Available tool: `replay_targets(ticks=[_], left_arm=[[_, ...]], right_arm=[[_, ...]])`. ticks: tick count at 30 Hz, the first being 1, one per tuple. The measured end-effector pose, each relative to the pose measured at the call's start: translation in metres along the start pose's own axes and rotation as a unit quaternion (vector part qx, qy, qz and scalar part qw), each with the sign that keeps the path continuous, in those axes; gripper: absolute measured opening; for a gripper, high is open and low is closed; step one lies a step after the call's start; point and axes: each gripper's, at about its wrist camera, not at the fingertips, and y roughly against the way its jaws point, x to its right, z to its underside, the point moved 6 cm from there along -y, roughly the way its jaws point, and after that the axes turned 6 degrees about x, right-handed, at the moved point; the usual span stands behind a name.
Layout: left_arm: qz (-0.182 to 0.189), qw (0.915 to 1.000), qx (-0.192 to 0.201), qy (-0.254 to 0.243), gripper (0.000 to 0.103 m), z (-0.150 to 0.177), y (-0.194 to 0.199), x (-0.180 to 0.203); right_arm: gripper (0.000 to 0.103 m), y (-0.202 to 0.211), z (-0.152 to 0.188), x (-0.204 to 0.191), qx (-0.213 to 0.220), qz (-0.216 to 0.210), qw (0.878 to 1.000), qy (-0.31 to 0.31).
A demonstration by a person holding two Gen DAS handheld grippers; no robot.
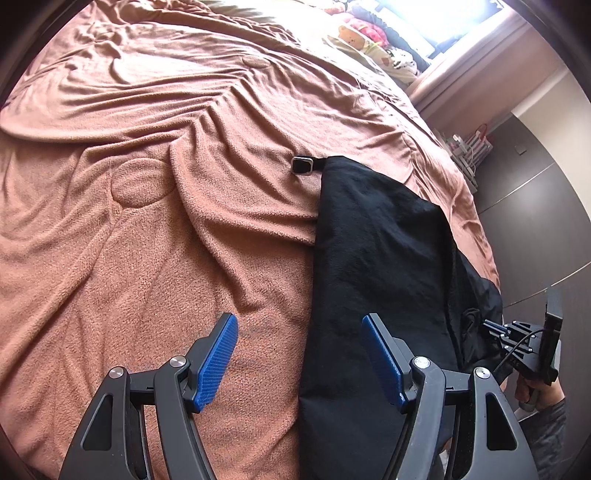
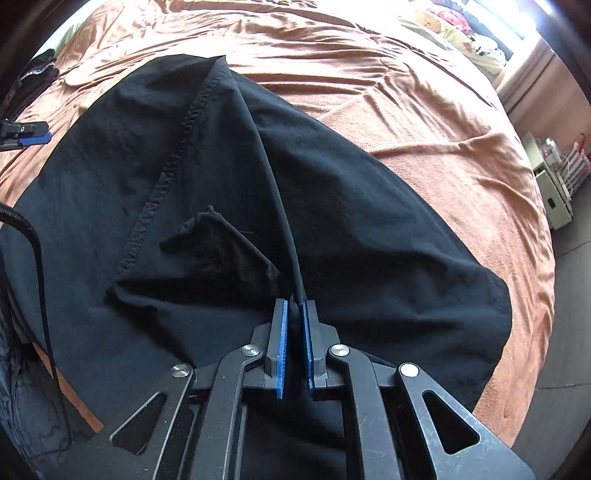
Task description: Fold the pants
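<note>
Rumpled, terracotta fleece blanket point(image 1: 155, 221) covers the bed, bright window light behind. Soft black pants point(image 2: 229, 177) with a stitched seam lie spread ahead of the right tongs point(image 2: 294, 306), whose blue ribbed pads pinch a raised fold. Left tongs point(image 1: 301, 328) gape wide over the pants' left edge.

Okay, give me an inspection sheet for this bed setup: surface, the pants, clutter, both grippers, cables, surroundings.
Surface: brown blanket, wrinkled, covering the bed.
Job's things: black pants spread on the blanket, one fold lifted.
Clutter: smartwatch on the blanket beside the pants' far end.
Grippers: left gripper open above the pants' edge, holding nothing; right gripper shut on a pants fold.
Cables: black cable at the left edge of the right wrist view.
Surroundings: bright window, stuffed toys, dark wardrobe.
</note>
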Motion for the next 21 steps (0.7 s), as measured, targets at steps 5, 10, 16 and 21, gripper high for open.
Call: replay_targets(ticks=[5,10,16,21], left_arm=[[0.004,1.0000,0.001,-0.003,0.072,0.001,0.003,0.004],[0.007,1.0000,0.002,-0.003,0.072,0.001,0.005,0.007],[0.005,1.0000,-0.001,0.001,0.072,0.002,0.003,0.006],[0.003,1.0000,0.000,0.000,0.072,0.000,0.002,0.005]], right_arm=[[0.001,0.018,-0.001,0.012,0.022,0.026,0.999,-0.016],[0.001,0.032,0.005,0.023,0.030,0.059,0.997,-0.037],[0.001,0.045,0.006,0.040,0.058,0.110,0.987,-0.097],[0.001,0.055,0.012,0.068,0.088,0.160,0.967,-0.179]])
